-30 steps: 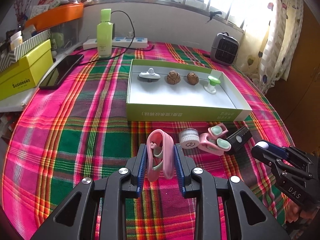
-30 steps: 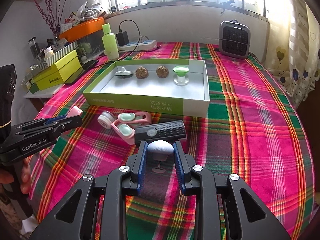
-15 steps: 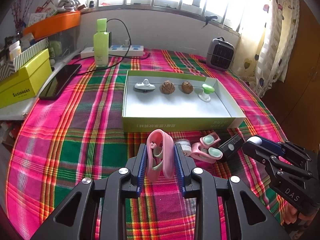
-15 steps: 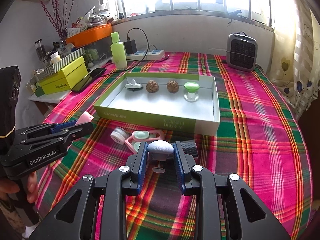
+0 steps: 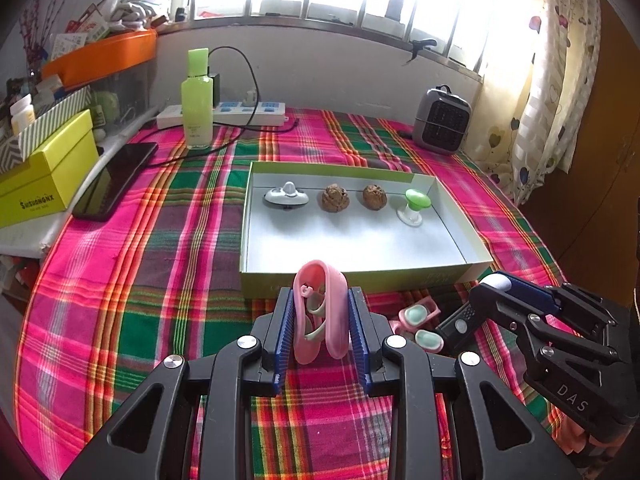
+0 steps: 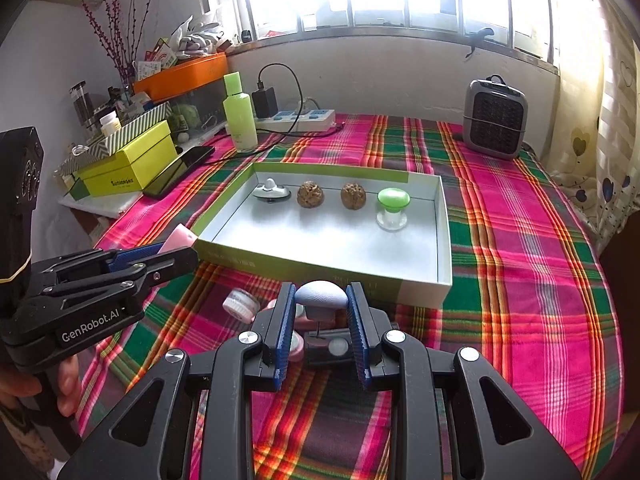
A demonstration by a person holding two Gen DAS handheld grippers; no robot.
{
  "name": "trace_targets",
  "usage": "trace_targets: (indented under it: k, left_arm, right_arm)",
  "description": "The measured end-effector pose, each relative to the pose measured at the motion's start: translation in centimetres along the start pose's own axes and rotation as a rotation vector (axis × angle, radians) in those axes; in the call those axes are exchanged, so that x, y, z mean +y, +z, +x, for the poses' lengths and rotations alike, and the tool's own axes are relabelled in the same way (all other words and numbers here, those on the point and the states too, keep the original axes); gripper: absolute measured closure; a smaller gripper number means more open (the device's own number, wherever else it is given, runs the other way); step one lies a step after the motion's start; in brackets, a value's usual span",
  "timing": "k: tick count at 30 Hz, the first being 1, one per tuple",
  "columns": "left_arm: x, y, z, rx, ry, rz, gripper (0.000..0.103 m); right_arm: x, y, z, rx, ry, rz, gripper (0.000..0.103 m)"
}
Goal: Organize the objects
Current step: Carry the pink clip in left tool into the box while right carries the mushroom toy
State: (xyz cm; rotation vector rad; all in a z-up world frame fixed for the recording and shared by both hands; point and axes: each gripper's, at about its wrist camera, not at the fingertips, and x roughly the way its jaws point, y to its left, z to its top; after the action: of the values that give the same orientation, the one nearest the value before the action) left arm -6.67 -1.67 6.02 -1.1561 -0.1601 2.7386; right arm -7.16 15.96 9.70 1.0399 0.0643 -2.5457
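L gripper (image 5: 320,326) clamps pink clip (image 5: 320,312); R gripper (image 6: 320,320) clamps grey knob (image 6: 322,300). Both hang short of green tray (image 5: 460,274) at 12 o'clock. Tray holds four items; approx. four wait outside, incl. black remote (image 5: 460,322).

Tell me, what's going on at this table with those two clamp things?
A person is tidying small items into a shallow green box. The left hand-held gripper is shut on a pink looped clip, and the right hand-held gripper is shut on a grey mushroom-shaped knob. Both hover in front of the box, which already holds four items in a row.
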Motion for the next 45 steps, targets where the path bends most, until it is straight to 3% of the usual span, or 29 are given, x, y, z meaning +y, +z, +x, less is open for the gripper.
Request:
trace_targets:
  k: [14, 26, 45]
  left_arm:
    - [0.4, 2.5, 2.1, -0.009, -0.028, 0.005, 0.078]
    - [1.4, 4.3, 5.4, 0.031, -0.022, -0.010, 0.078]
    - [1.8, 6.4, 9.4, 0.078, -0.009, -0.009, 0.078]
  right_arm:
    - [-0.9, 2.6, 2.2, -0.008, 0.000, 0.019, 0.076]
    - [-1.7, 5.1, 5.6, 0.012, 0.009, 0.030, 0.076]
    - [-2.5, 7.3, 11.0, 0.088, 0.002, 0.017, 0.076]
